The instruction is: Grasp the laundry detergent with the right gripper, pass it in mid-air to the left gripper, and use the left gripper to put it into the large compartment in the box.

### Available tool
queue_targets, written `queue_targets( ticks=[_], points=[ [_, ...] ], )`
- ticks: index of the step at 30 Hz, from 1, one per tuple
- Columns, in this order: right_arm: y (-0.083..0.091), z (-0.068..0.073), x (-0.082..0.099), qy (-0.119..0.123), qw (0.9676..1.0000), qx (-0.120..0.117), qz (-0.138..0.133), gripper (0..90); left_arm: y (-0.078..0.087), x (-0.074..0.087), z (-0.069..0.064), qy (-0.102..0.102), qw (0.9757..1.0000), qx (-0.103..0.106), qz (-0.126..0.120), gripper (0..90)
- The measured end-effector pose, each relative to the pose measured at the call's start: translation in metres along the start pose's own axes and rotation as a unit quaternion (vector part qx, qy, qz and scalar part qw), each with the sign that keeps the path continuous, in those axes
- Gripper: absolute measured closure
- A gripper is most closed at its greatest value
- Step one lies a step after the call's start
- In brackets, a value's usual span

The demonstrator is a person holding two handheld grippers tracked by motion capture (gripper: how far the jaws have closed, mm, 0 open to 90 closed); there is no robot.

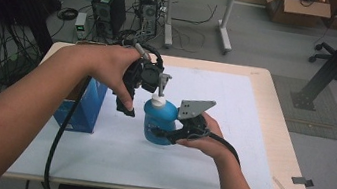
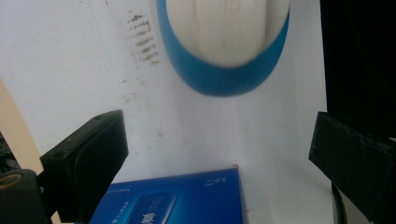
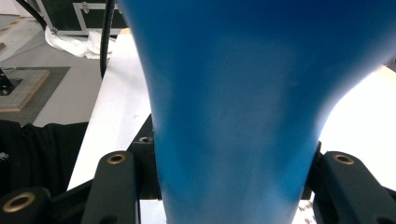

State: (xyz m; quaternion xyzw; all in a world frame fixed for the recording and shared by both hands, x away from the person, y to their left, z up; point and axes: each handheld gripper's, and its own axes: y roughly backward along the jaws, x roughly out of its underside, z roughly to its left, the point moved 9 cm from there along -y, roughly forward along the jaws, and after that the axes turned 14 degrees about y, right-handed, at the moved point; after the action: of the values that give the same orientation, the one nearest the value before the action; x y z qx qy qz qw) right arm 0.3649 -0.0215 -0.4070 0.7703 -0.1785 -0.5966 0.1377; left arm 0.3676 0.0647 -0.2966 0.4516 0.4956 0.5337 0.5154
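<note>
Your right gripper point(image 1: 166, 135) holds the blue bottle point(image 1: 158, 122) tight around its body, and the bottle sits between its two black jaws. In the right gripper view the blue bottle point(image 3: 233, 116) comes up close between them. The bottle is just above the white mat point(image 1: 231, 134) near the middle of the table point(image 1: 273, 125); I cannot tell if its bottom touches the mat.

Your left gripper point(image 1: 127, 102) hangs just beside the bottle's white pump top point(image 1: 158, 99), a little to its left. Its jaws stand wide apart and hold nothing. In the left gripper view you look down past them at the bottle's top point(image 2: 224, 32) and the blue box point(image 2: 173, 198) below.

I think you are on the step of holding the bottle still so the other gripper can work the pump top. Next you likely need to bring the left gripper over the white top, get it between the jaws, and close them gently. Keep the right gripper firm so the bottle does not tip or twist. Watch the blue box point(image 1: 81, 104) close by on the left.
</note>
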Motion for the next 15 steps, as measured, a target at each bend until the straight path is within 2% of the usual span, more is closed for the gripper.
queue_targets(
  ticks=[2, 15],
  points=[
    [-0.003, 0.000, -0.002, 0.001, 1.0000, -0.001, -0.002, 45.7, -0.002, -0.001, -0.001, 0.010, 0.9999, 0.002, 0.000, 4.4],
    [-0.020, 0.002, -0.011, 0.008, 0.9999, -0.009, -0.011, 45.6, -0.004, -0.003, -0.008, 0.008, 0.9999, 0.000, -0.006, 4.5]
  ],
)
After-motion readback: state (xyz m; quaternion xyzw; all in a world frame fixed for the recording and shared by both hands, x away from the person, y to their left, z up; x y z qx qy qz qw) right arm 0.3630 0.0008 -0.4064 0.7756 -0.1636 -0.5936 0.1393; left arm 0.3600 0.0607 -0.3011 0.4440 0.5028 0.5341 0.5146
